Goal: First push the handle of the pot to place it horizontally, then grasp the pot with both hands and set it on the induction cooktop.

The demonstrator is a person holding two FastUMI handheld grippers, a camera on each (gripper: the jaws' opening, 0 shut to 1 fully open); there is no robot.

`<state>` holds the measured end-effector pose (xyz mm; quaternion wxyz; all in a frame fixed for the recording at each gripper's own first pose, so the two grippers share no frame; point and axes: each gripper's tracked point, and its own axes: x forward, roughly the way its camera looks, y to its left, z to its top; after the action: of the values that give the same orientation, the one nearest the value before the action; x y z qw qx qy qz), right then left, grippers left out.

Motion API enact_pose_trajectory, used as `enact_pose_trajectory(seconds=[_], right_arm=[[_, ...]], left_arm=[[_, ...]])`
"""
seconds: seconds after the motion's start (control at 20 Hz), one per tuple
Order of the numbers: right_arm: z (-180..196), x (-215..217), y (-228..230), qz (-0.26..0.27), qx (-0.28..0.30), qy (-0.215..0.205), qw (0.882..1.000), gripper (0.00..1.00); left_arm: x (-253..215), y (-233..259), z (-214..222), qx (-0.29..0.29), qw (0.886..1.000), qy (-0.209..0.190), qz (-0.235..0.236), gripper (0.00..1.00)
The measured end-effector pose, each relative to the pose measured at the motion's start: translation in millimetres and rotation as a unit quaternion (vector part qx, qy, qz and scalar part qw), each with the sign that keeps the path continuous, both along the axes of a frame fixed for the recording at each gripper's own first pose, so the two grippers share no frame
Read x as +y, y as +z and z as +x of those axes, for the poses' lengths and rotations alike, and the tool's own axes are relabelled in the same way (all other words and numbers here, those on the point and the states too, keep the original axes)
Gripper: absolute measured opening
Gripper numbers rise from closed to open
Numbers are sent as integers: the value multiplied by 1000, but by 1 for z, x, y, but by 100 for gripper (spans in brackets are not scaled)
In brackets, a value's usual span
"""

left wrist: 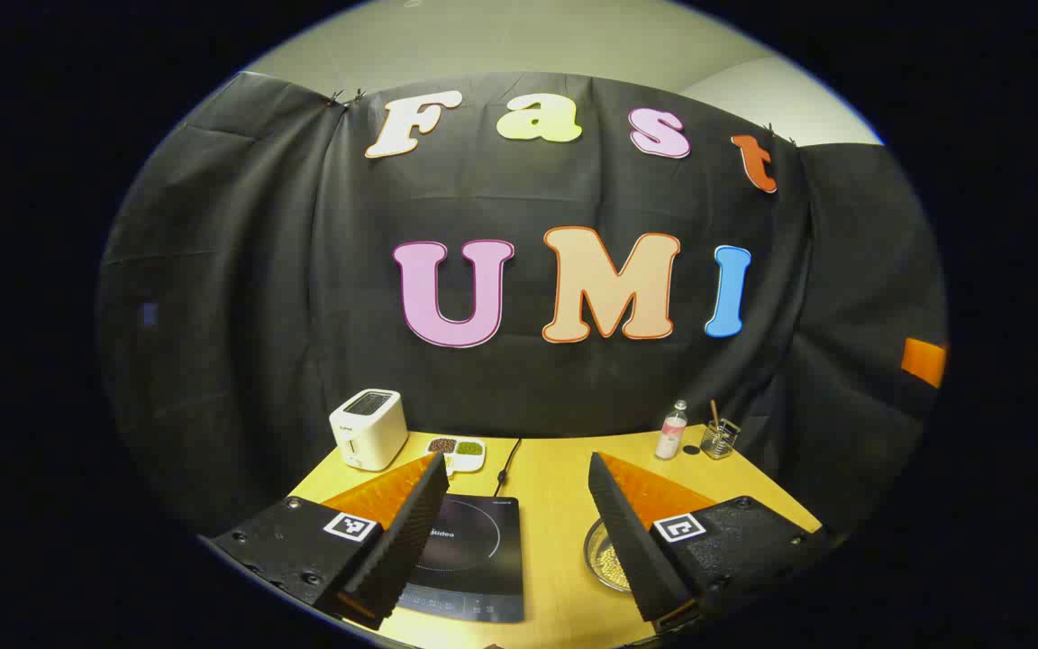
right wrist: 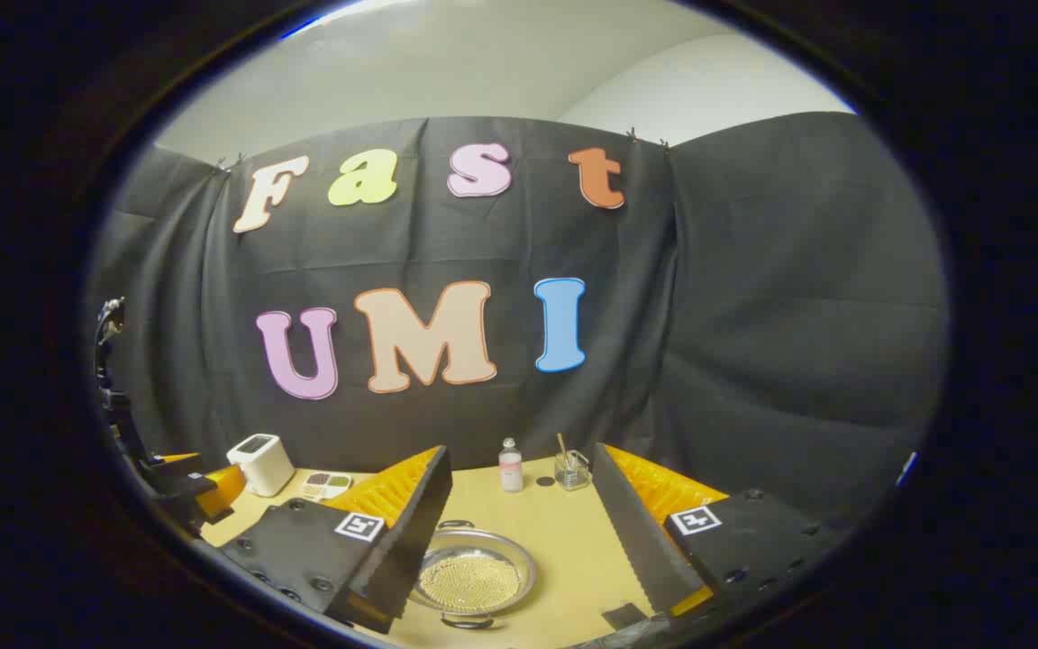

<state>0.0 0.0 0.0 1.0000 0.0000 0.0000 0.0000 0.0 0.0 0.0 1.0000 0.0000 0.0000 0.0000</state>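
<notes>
Two grippers hang above the table's near edge, both with fingers spread apart and holding nothing. The pot [right wrist: 474, 577] sits just right of the cooktop [left wrist: 469, 559], low between the right gripper's [right wrist: 519, 550] fingers and under the left gripper's [left wrist: 519, 541] right finger. Its two loop handles lie on a near-far line, one toward the cloth wall, one toward the person. The right gripper looks nearer, so the turning push likely falls to it.
</notes>
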Motion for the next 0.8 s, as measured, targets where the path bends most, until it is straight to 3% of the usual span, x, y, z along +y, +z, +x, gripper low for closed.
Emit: enact_pose_trajectory(seconds=[0.1, 0.15, 0.2, 0.25, 0.35, 0.4, 0.45, 0.5, 0.55, 0.6, 0.65, 0.7, 0.75, 0.8], right_arm=[[-1, 1, -1, -2, 1, 2, 1000, 92], [0, 1, 0, -2, 1, 2, 1000, 98], [-1, 2, 0, -1, 1, 4, 1000, 92], [0, 4, -1, 0, 2, 5, 1000, 98], [-1, 9, -6, -2, 4, 11, 1000, 98], [-1, 12, -8, -5, 6, 14, 1000, 98], [-2, 13, -12, -8, 9, 17, 1000, 92], [-3, 16, -15, -10, 12, 22, 1000, 98], [-4, 20, -18, -11, 14, 26, 1000, 99], [-5, 24, -21, -11, 16, 31, 999, 92], [-6, 28, -25, -10, 19, 35, 999, 92], [-7, 31, -28, -9, 21, 40, 999, 92], [-7, 35, -32, -8, 23, 45, 999, 99], [-7, 40, -36, -6, 26, 50, 998, 94]], left_arm=[[6, 0, -3, -2, 1000, 6, 5, 96], [8, -1, -4, -2, 1000, 9, 5, 96], [10, 0, -7, -4, 1000, 12, 4, 96], [13, 0, -9, -5, 1000, 15, 3, 96], [20, 2, -15, -10, 1000, 24, 2, 92], [23, 3, -18, -13, 1000, 27, 2, 96], [25, 3, -20, -14, 999, 30, 2, 96], [27, 3, -23, -15, 999, 32, 4, 92], [29, 5, -26, -18, 999, 34, 6, 92], [32, 7, -29, -21, 999, 37, 8, 95], [33, 8, -33, -27, 999, 39, 8, 99], [35, 11, -36, -33, 999, 41, 8, 95], [36, 12, -40, -37, 998, 41, 7, 96], [39, 14, -43, -41, 998, 42, 7, 92]])
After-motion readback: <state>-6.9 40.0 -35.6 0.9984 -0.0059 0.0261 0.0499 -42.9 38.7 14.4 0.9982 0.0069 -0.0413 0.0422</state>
